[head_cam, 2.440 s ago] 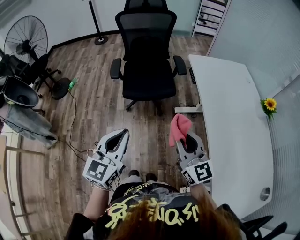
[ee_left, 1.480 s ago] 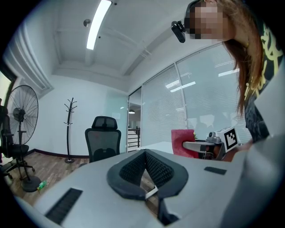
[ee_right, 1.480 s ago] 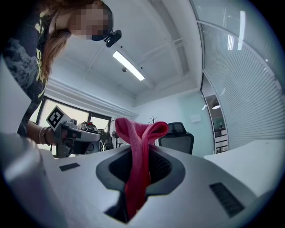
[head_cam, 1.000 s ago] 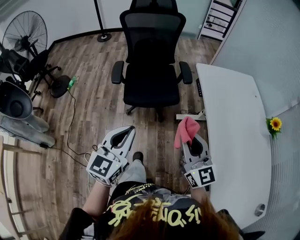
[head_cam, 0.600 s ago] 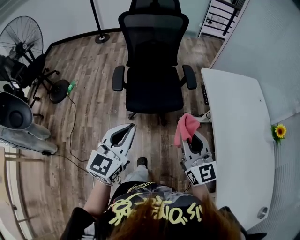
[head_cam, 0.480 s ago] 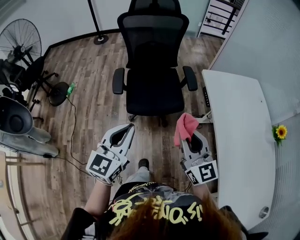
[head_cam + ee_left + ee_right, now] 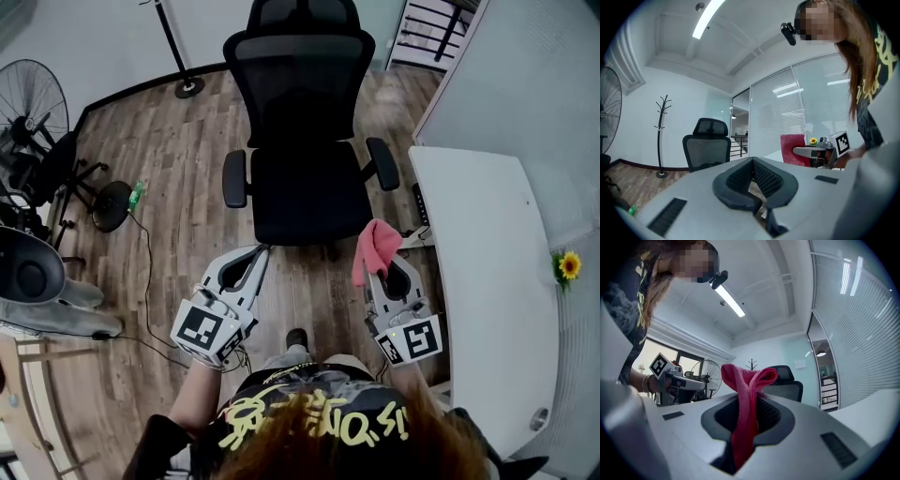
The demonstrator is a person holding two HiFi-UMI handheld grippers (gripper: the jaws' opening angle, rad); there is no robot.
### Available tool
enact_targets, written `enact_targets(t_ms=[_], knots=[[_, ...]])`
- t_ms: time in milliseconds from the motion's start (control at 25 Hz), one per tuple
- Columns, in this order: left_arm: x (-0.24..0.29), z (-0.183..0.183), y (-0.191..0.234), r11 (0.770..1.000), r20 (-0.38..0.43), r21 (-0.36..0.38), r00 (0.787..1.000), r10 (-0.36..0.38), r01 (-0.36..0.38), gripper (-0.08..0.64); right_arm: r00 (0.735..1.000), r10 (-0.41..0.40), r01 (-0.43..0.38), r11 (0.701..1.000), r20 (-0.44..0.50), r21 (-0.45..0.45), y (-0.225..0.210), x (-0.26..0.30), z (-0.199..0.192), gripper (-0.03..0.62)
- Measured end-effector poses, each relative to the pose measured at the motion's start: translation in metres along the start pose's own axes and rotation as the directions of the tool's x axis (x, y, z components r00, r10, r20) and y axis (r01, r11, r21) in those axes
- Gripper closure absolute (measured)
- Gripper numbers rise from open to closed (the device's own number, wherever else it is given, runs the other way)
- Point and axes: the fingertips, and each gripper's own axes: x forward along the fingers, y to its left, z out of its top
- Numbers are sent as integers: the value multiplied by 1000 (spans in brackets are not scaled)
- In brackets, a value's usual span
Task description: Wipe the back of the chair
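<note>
**Head view.** Change since a moment ago: the chair (image 7: pixel 300 178) has drawn closer. Its seat edge now lies just ahead of the left gripper (image 7: pixel 255 255), where open floor separated them before. I judge the approach nearly done and no wiping begun.
- Chair: seat faces me, backrest (image 7: pixel 298 84) on the far side with its headrest at the top. The backrest's long axis is upright. Its rear face looks away towards the wall, so I judge I must reach over or walk round.
- Right gripper (image 7: pixel 375 272): beside the desk (image 7: pixel 487 281), carrying the pink cloth (image 7: pixel 377 246), as before.

**Left gripper view.** Left gripper (image 7: pixel 752 164): jaws closed together, nothing between them, pointing towards the chair (image 7: pixel 707 150). The cloth (image 7: pixel 793 147) shows off to the right.

**Right gripper view.** Right gripper (image 7: pixel 749 394): jaws clenched on the cloth (image 7: pixel 745 427). The cloth's long axis runs along the jaws, and a folded end stands proud of the tips towards the chair (image 7: pixel 785 380). The left gripper (image 7: pixel 679 383) is level with it, well apart.
</note>
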Motion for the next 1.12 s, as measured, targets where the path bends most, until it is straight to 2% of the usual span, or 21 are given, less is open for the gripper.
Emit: enact_targets(t_ms=[320, 640, 1120], knots=[[19, 6, 12, 1000, 9, 6, 1000, 6, -6, 566, 1000, 10, -10, 1000, -6, 1, -14, 15, -3, 531], [23, 6, 20, 998, 6, -20, 999, 52, -52, 566, 998, 59, -59, 998, -2, 4, -19, 28, 0, 531], [20, 3, 33, 999, 10, -12, 999, 40, -40, 566, 1000, 31, -31, 1000, -3, -1, -11, 33, -5, 531]])
